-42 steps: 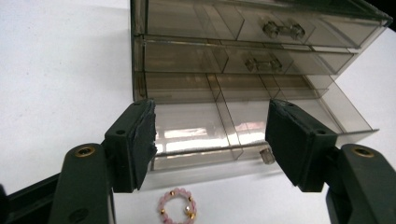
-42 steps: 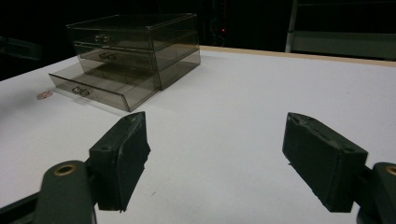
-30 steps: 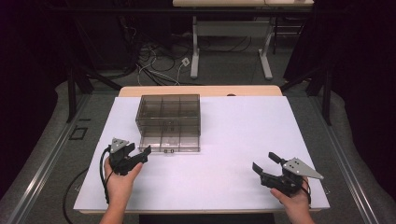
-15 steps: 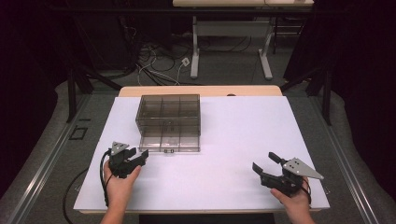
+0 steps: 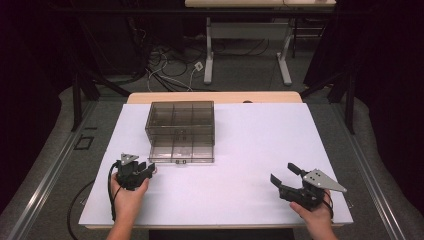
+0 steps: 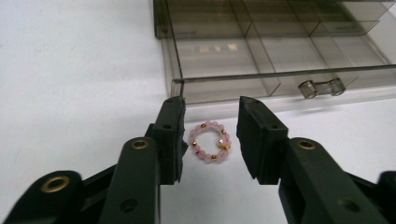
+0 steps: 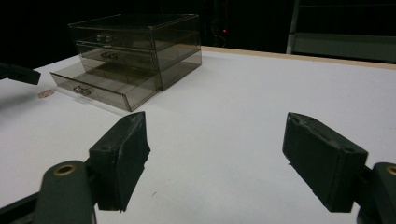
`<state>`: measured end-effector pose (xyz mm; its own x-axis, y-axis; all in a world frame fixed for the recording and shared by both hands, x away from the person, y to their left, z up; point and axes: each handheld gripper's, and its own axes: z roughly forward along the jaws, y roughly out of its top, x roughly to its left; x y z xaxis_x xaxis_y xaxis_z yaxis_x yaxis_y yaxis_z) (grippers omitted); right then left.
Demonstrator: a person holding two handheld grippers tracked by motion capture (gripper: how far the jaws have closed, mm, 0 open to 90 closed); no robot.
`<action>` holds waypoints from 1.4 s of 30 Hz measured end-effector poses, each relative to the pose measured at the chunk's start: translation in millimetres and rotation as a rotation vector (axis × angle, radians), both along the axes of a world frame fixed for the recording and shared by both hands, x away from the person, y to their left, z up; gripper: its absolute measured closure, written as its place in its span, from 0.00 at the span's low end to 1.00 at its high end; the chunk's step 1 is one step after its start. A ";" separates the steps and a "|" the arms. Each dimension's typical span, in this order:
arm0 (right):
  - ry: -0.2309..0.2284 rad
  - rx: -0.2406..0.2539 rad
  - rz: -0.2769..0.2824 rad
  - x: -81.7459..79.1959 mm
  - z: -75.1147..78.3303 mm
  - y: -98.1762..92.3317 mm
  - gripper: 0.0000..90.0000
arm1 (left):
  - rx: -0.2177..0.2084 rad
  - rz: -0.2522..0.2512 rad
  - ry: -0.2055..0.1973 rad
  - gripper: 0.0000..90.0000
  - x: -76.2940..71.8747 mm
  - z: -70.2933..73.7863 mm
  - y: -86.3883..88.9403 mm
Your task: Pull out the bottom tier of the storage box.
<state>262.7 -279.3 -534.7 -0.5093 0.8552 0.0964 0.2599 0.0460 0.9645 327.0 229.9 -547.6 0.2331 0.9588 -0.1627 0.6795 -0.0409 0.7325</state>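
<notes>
Far left of high view: left gripper [image 5: 142, 169] held low over white table [image 5: 240, 150], just short of the front left corner of the smoky clear drawer box [image 5: 181, 131]. In left gripper view: jaws partway open and just been closing, straddling a small pink bead bracelet [image 6: 209, 141] with gold beads, lying flat on the table; left pad nearly at the bead ring, right pad with a clear gap, so not gripped yet, nothing held. Bracelet just in front of the pulled-out bottom drawer [image 6: 261, 79], near its left front corner, apart from it. Drawer divided into compartments, small clear handle [image 6: 321, 87] on its front. Centre: drawer box sitting toward the back of the table, bottom drawer out toward the person, upper drawers shut. In right gripper view: bracelet a tiny pink spot at the far left, beside the open drawer. Far right: right gripper [image 5: 289, 175] near the front right of the table, well apart from box and bracelet, jaws spread wide, bare table between them, holding nothing
</notes>
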 end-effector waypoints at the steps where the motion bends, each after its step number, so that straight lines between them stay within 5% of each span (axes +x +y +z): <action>1: -0.001 -0.002 0.002 0.3 0.0 -0.2 0.24 | 0.003 0.009 0.005 0.71 0.3 -0.9 0.9; 10: 0.008 -0.007 0.006 0.0 0.4 -0.9 0.24 | -0.036 0.071 0.087 0.81 3.8 -3.1 2.6; 42: 0.008 -0.010 0.006 0.5 0.2 -0.5 0.24 | 0.016 0.112 0.132 0.91 15.6 -8.3 -9.5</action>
<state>263.1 -279.8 -534.5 -0.5138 0.8530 0.0917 0.2676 0.0578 0.9618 342.6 220.4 -555.8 0.1028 0.9802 -0.1693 0.7705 0.0292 0.6368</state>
